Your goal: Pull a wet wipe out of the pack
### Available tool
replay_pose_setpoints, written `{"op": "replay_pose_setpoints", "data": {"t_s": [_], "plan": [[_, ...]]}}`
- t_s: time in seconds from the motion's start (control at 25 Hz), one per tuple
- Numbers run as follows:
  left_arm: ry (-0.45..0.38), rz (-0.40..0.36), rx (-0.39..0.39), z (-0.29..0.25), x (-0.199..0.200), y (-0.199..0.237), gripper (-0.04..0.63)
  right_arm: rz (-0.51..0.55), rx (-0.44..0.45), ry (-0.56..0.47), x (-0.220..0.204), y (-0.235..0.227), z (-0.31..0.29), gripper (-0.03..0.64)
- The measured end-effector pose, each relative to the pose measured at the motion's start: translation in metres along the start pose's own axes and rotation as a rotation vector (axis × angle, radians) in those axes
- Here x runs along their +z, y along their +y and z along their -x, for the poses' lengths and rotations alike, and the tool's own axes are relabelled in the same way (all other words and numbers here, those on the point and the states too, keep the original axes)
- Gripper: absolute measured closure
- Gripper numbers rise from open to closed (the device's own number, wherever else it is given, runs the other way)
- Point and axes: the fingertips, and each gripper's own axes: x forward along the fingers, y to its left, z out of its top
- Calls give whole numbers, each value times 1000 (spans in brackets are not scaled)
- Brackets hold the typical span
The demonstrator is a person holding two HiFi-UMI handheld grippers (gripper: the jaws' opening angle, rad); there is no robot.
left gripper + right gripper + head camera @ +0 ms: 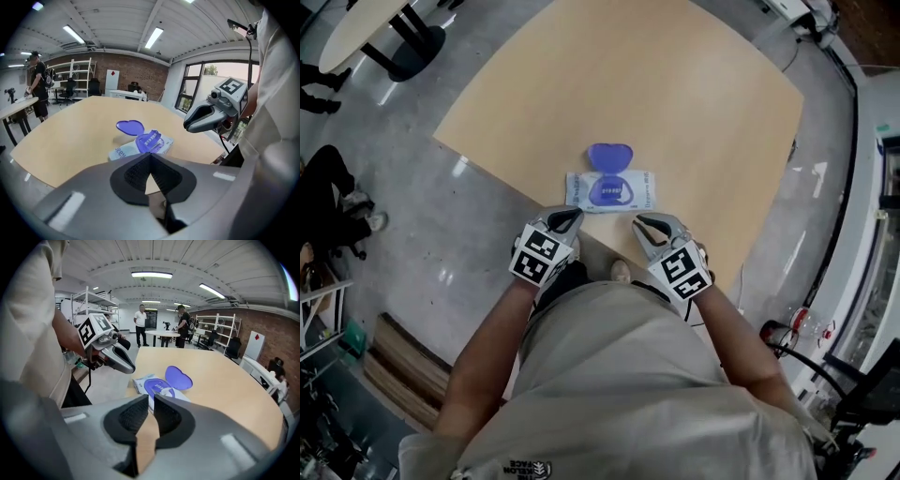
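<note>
Two empty tools: left tool (571, 218) clenched, right tool (643, 224) barely parted. I count one wipe pack (630, 191), lid (609, 156) open, at the desk's (628, 84) near edge.

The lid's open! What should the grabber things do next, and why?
Probably reach the right gripper forward to the pack: its lid is flipped open, yet this gripper and the left gripper both sit empty near the table edge, short of it.

Both empty: left tongs (150, 155) shut, right tongs (150, 398) barely parted

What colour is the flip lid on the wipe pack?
Blue-violet. The open lid shows best in the head view.
</note>
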Motion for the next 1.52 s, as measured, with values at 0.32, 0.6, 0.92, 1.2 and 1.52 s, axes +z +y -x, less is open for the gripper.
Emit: {"op": "replay_pose_setpoints", "data": {"t_s": [0.32,0.6,0.92,1.2,1.52], "plan": [[90,-29,-105,-39,-30,24,591,-42,-52,120,-15,-15,-50,572],[107,-37,-173,-49,-35,27,591,-52,-71,190,-22,-25,-73,569],[118,-56,-203,-53,-42,29,591,-44,-94,225,-25,-26,-92,555],[123,-65,-208,-55,-42,31,591,-46,-106,247,-27,-28,-98,561],[121,-65,-203,-56,-43,30,591,-74,-123,236,-27,-31,-95,607]]}}
